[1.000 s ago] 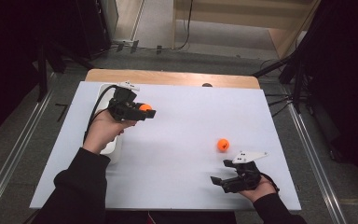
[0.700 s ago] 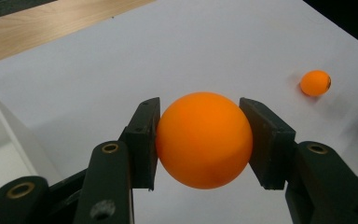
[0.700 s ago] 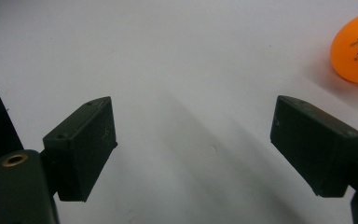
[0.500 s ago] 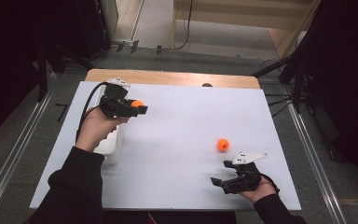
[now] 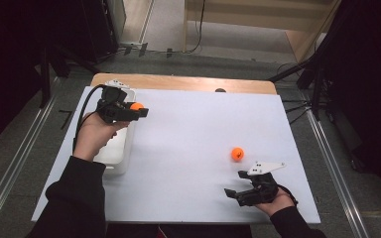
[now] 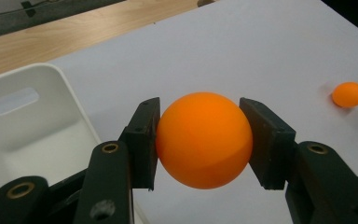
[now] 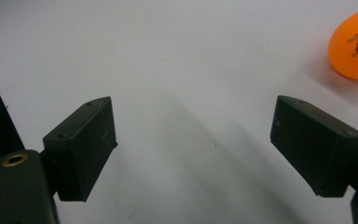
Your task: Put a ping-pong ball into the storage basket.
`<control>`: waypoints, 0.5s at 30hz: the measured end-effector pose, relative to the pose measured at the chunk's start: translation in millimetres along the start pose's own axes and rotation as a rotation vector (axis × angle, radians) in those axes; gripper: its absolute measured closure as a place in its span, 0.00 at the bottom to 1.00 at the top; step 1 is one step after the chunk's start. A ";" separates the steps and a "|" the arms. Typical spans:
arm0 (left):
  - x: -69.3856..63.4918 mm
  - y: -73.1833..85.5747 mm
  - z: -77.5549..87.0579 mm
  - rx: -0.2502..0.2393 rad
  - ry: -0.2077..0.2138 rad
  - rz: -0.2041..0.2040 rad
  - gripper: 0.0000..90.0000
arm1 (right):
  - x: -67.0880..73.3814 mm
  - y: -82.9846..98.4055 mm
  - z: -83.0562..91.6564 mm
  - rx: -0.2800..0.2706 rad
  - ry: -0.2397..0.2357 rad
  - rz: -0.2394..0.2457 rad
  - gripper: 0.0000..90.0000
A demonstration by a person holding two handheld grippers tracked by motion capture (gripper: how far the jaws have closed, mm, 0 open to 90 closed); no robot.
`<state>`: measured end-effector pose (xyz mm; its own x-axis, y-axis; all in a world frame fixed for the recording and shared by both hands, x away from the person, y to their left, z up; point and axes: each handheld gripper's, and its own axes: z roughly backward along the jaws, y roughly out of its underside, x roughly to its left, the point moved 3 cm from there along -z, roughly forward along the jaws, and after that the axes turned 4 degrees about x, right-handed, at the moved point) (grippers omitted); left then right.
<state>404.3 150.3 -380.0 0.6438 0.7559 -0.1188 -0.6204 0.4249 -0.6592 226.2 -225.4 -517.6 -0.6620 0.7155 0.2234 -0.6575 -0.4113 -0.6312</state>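
Left gripper (image 5: 140, 112) pinches an orange table-tennis ball (image 6: 204, 139) between its fingers (image 6: 142, 140), the pads pressing on opposite sides at the ball's widest part — a centred hold that should keep a smooth round thing from squirting out. In the high view the ball (image 5: 136, 106) sits just over the right wall of a white plastic bin (image 5: 116, 161) at the counter's left edge; my reading is that the ball is being carried to the bin for release, and the grip is held until it is inside the rim. Right gripper (image 5: 239, 194) rests low at the near right of the counter, fingers (image 7: 81, 144) spread wide with nothing but bare sheet between them — probably kept ready for the second orange ball (image 5: 237, 153), which lies loose on the counter just beyond it and shows printed lettering in the right gripper view (image 7: 354, 44). The counter (image 5: 198, 148) is covered by a plain white sheet, with a strip of wooden top (image 5: 178, 83) showing at the far edge. Beyond lie grey floor and dark stands and cables on both sides.
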 end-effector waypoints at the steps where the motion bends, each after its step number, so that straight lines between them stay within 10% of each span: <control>1: 0.0 -0.4 1.3 -0.002 -0.006 -0.005 0.57 | 0.0 0.0 0.0 0.000 0.000 0.000 0.14; 15: 12.9 4.5 8.2 -0.016 -0.063 0.035 0.57 | 0.7 -0.3 -0.5 0.007 0.002 0.005 0.14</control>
<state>406.1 166.1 -378.4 0.5918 0.8004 -0.0956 -0.6346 0.3894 -0.6675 226.1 -224.5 -517.7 -0.6644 0.7145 0.2193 -0.6568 -0.4183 -0.6274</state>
